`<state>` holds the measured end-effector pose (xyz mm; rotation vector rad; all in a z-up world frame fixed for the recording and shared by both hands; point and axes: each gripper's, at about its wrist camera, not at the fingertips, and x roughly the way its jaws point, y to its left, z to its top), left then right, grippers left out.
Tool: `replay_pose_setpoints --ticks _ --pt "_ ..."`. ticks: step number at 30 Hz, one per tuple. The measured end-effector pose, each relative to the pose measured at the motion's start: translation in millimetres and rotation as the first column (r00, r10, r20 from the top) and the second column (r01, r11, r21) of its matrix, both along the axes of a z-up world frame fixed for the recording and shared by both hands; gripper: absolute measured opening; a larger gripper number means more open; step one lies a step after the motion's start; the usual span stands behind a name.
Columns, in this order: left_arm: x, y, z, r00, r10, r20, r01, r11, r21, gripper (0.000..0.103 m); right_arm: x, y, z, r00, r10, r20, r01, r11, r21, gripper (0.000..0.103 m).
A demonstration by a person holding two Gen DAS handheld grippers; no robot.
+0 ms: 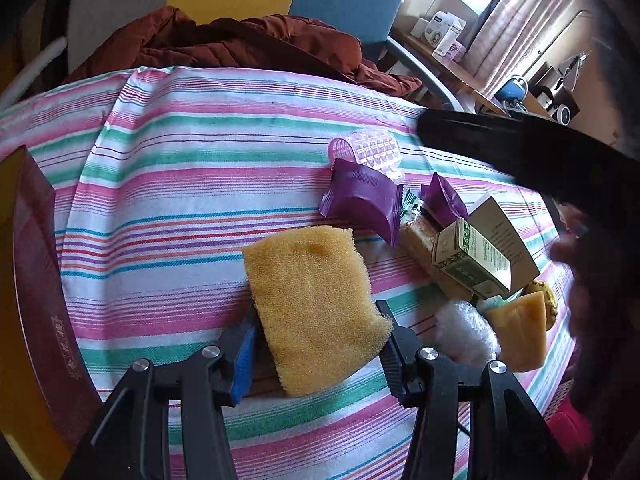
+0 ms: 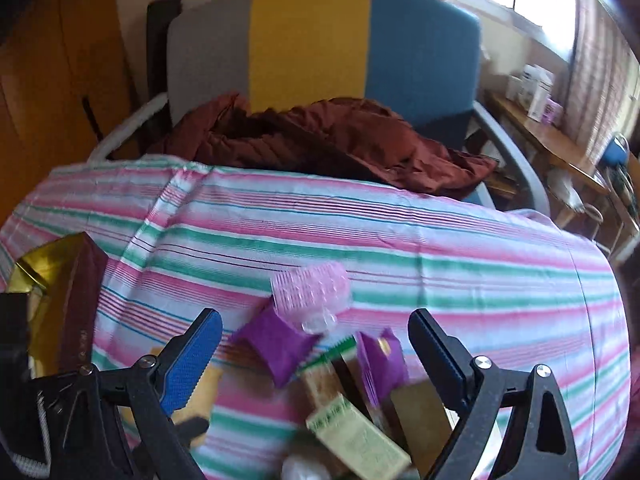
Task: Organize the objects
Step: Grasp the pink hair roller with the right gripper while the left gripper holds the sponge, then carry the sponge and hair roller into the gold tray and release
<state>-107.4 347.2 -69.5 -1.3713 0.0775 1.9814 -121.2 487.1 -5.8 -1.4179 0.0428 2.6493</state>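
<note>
My left gripper [image 1: 316, 320] is shut on a yellow sponge [image 1: 312, 304] and holds it just above the striped tablecloth [image 1: 180, 184]. To its right lies a pile: two purple packets [image 1: 360, 196], a pink hair roller [image 1: 368, 150], a green and cream carton [image 1: 472, 256], a bubble-wrap wad [image 1: 464, 332] and a yellow wedge [image 1: 520, 328]. My right gripper [image 2: 316, 328] is open above the same pile, over the purple packets [image 2: 276, 344], the roller [image 2: 310, 288] and the carton [image 2: 356, 436]. It shows as a dark bar in the left wrist view [image 1: 500, 144].
A dark red box [image 1: 36, 272] with a gold inside [image 2: 44, 268] stands at the table's left edge. A grey, yellow and blue chair [image 2: 312, 48] holding a rust-red jacket [image 2: 320, 140] stands behind the table. A wooden shelf with small boxes [image 2: 536, 96] is at the right.
</note>
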Motion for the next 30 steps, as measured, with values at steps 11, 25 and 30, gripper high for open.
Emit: replay_pose_setpoints --ticks 11,25,30 --pt "-5 -5 -6 0.998 0.004 0.063 -0.006 0.999 0.043 0.054 -59 6 -55 0.983 0.040 0.179 -0.042 0.999 0.008 0.064" --pt "18 -79 78 0.992 0.053 -0.110 -0.034 0.985 0.169 0.052 17 -45 44 0.993 0.071 -0.096 -0.081 0.992 -0.099 0.065" --pt "24 -151 104 0.976 0.161 -0.149 -0.128 0.969 0.209 0.053 16 -114 42 0.977 0.188 -0.097 -0.202 0.967 -0.158 0.065"
